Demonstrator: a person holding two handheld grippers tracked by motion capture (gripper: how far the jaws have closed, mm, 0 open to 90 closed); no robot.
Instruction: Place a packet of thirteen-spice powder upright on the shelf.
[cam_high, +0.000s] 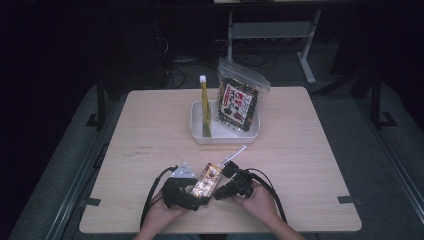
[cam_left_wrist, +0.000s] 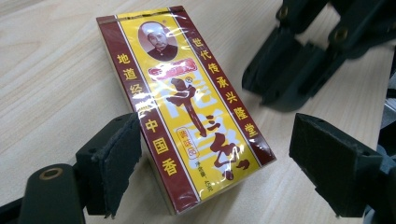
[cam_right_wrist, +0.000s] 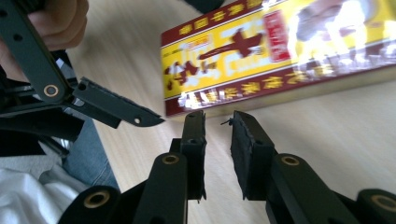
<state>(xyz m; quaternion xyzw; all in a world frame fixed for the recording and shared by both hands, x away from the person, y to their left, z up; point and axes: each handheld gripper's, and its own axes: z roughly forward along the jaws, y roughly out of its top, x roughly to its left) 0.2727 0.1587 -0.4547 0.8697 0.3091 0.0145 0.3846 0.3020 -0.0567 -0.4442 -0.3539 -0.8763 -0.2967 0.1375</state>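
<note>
- Pale wooden table (cam_high: 150, 130) in a dark room carries the work at its near edge.
- Left gripper (cam_left_wrist: 215, 163) has its jaws spread wide; the yellow-and-maroon spice box (cam_left_wrist: 187, 107) lies flat between them, the left pad at its edge, the right pad apart.
- Right gripper (cam_right_wrist: 218, 140), jaws narrowly parted and holding nothing, sits just right of the box.
- Farther back stands a white tray (cam_high: 197, 135).

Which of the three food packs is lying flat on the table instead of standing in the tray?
The yellow and maroon box, lying between the grippers; the seaweed bag and yellow tube stand in the white tray.
</note>
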